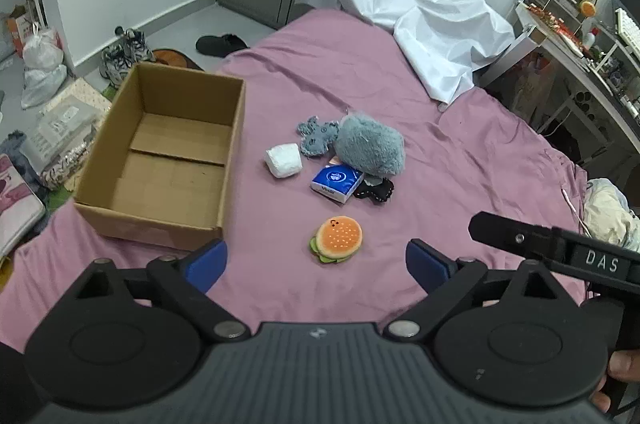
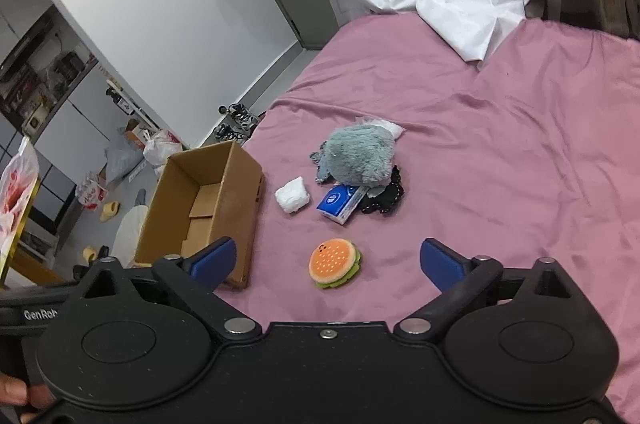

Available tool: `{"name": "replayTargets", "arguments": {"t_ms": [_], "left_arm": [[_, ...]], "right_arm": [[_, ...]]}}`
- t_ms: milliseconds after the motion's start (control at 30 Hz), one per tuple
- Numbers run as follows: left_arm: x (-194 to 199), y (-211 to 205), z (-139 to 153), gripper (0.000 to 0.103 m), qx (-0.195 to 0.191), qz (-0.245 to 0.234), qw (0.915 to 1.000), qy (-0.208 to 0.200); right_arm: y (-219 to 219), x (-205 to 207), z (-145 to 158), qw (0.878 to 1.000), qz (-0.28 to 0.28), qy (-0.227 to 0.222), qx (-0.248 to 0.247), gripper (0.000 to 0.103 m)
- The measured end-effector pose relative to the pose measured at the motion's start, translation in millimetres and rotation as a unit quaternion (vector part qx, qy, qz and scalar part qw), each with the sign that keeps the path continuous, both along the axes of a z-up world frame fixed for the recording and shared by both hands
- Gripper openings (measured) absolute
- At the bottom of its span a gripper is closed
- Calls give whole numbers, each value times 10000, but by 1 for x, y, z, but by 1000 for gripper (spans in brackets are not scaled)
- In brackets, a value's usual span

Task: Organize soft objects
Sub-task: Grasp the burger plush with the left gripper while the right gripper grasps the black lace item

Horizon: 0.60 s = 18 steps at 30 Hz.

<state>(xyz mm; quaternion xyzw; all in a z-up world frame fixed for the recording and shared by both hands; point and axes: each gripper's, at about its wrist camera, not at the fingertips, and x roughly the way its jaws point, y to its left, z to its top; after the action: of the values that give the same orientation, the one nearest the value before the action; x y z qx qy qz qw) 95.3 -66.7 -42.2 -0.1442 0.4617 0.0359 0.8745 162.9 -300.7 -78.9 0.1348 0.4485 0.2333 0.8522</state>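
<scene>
I'm holding both grippers wide apart, empty: left gripper (image 1: 316, 262), right gripper (image 2: 328, 264). Burger toy (image 1: 336, 239) is sitting lower centre, just ahead between both; box (image 1: 120, 196) left.

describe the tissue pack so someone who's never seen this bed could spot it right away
On the pink bed sheet, right of the open cardboard box, lies a small heap of soft things. At its near edge, tucked against the fluffy grey plush, is the tissue pack. It is the only blue, flat, rectangular item there, with a round white logo.
</scene>
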Motion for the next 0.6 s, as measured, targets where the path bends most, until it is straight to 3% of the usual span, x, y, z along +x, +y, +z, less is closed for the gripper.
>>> {"name": "replayTargets", "arguments": {"t_ms": [400, 600], "left_arm": [[47, -17, -56, 82, -166, 174, 9984, 508], [66, -18, -82, 81, -210, 295, 9966, 734]], "right_arm": [[-7, 50, -57, 9969, -182, 642, 405, 64], [-3, 70, -80, 9952, -151, 808, 524, 61]]}}
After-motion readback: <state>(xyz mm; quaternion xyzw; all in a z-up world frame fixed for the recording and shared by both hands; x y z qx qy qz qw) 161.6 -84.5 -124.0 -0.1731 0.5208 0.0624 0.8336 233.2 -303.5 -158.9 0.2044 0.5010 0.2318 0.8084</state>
